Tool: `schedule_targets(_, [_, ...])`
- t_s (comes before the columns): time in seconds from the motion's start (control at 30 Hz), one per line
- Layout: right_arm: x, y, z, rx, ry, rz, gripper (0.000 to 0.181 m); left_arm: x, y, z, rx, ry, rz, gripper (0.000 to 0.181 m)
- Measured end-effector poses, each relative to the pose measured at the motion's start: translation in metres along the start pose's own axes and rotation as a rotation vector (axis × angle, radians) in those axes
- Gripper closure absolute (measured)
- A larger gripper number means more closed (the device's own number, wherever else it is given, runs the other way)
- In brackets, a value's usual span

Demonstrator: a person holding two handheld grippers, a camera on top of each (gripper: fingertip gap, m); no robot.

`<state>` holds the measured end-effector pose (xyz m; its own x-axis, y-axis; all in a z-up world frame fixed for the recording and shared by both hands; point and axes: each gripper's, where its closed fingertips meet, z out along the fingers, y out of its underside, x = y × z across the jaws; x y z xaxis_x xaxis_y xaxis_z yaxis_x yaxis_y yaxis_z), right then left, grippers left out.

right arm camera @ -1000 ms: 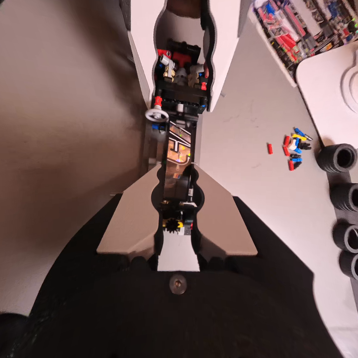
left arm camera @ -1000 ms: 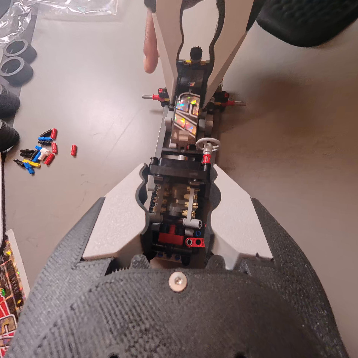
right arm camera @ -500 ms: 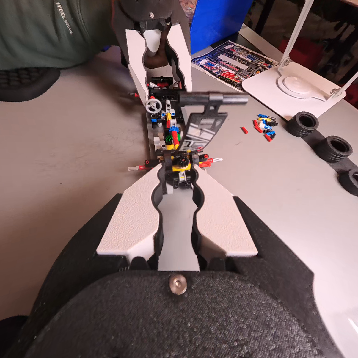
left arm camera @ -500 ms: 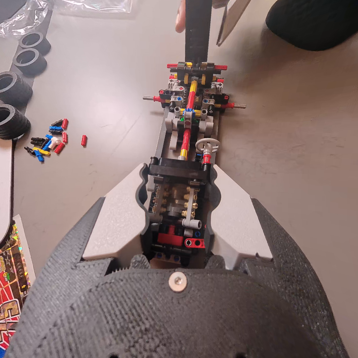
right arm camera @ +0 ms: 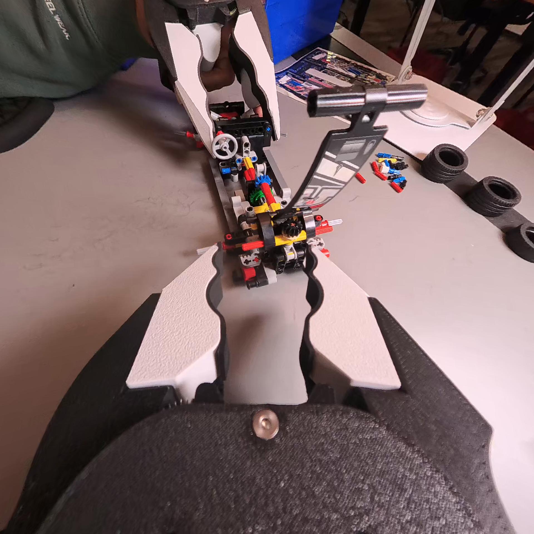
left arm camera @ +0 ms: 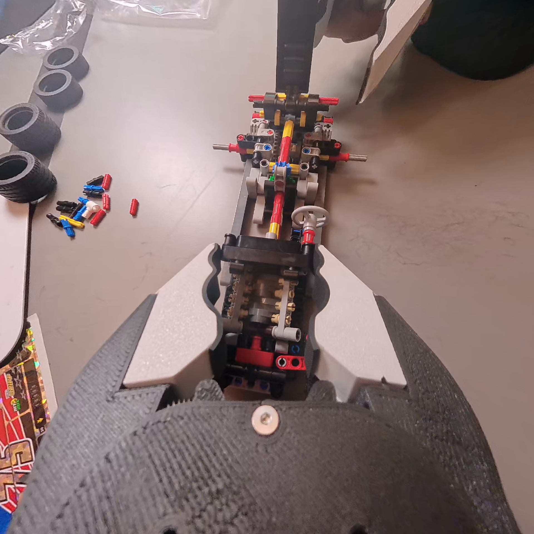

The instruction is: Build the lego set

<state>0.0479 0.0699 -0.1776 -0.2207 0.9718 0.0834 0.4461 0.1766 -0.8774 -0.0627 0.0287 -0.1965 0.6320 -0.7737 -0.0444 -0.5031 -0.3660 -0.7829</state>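
Observation:
A long Lego car chassis (left arm camera: 277, 185) lies on the grey table, with a red and yellow drive shaft and a grey steering wheel (left arm camera: 310, 216). My left gripper (left arm camera: 265, 257) is shut on its engine end. A black stickered panel (right arm camera: 332, 173), hinged at the other end, stands tilted up with its crossbar (right arm camera: 367, 98) on top. My right gripper (right arm camera: 264, 254) is open and empty, its tips just at the axle end of the chassis (right arm camera: 274, 237). The left gripper (right arm camera: 241, 135) shows at the far end in the right wrist view. One of the right gripper's fingers (left arm camera: 387, 49) shows in the left wrist view.
Loose red, blue, black and yellow pins (left arm camera: 83, 202) lie left of the chassis, beside several black tyres (left arm camera: 29, 130). A sticker sheet (left arm camera: 17, 404) and plastic bags (left arm camera: 156, 8) lie at the left. An instruction booklet (right arm camera: 332, 72) and a white stand base (right arm camera: 433, 115) sit beyond. About 12 centimeters separates my left fingertips from my right.
The right gripper let go of the chassis front, drew back and opened wider. The black panel swung from flat up to standing. The left gripper kept its hold.

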Motion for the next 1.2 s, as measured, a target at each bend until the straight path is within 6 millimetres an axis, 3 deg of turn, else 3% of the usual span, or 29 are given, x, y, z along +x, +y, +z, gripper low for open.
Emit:
schedule_targets(0.2, [-0.003,-0.010,0.007,0.060,-0.003,0.000,0.124,-0.001,0.000,0.000,-0.003,-0.004,-0.006,0.119])
schedule_targets(0.97, [-0.009,-0.006,0.004,0.055,0.047,-0.016,0.125,-0.002,0.001,0.001,-0.032,-0.012,-0.014,0.119])
schedule_targets(1.07, [-0.020,-0.003,0.005,0.048,-0.008,-0.006,0.135,-0.007,0.001,0.001,-0.031,-0.037,-0.031,0.119])
schedule_targets(1.2, [-0.010,-0.006,0.001,0.039,0.054,-0.025,0.126,0.002,0.000,0.000,-0.026,0.001,0.003,0.119])
